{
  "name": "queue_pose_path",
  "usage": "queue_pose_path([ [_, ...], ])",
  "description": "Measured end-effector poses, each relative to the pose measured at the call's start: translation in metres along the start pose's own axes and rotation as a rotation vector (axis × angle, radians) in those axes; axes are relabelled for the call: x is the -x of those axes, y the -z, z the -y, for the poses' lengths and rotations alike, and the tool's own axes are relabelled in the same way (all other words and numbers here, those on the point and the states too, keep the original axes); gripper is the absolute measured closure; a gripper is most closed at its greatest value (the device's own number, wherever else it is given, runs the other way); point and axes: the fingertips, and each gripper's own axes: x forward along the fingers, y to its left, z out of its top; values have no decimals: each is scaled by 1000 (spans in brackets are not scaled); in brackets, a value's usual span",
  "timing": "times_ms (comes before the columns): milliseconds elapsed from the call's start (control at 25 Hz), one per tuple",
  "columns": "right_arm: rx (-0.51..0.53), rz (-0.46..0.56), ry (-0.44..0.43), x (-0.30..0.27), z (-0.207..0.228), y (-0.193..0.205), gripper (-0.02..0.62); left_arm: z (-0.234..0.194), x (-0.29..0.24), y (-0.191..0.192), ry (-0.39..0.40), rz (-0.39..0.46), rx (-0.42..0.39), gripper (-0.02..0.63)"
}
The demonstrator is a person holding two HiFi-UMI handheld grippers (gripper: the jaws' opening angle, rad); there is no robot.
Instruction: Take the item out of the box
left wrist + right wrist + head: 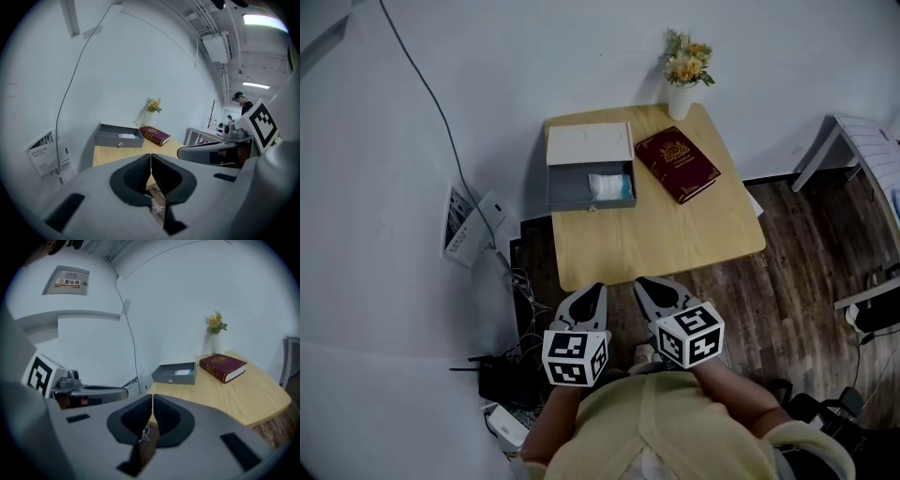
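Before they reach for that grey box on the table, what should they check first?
1. Box open, lid up: ok.
2. Item visible inside the box: ok.
3. Left tool empty: ok, jaws together on nothing.
4. Right tool open, ready to grasp: not ok, jaws together.
5. Bare table between tools and box: ok; the book lies off to the side.
6. Item loose in the box: cannot tell.

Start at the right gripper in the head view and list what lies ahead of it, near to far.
right gripper → table → red book → vase of flowers
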Motion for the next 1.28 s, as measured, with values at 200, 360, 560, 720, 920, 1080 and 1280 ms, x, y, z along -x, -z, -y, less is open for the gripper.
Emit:
queue_pose_path([
  [200, -4, -1, -6, -4, 16, -4, 565, 3, -17, -3, 0, -8, 0, 584],
  [360, -5, -2, -11, -4, 21, -6, 565, 2, -24, -1, 2, -26, 6, 584],
  [560, 9, -5, -4, -8, 31, -12, 565, -1, -36, -12, 29, -11, 24, 584],
  [720, 7, 0, 0, -16, 39, -18, 565, -5, -49, -21, 95, -10, 112, 584],
  [920, 9, -2, 19, -33, 54, -29, 565, -18, -76, -30, 116, -48, 54, 584],
  [1080, 8, -13, 41, -51, 68, -40, 565, -33, -97, -44, 112, -71, 17, 584],
  [1280, 2, -24, 48, -75, 83, -54, 564, -51, -123, -59, 111, -83, 3, 584],
])
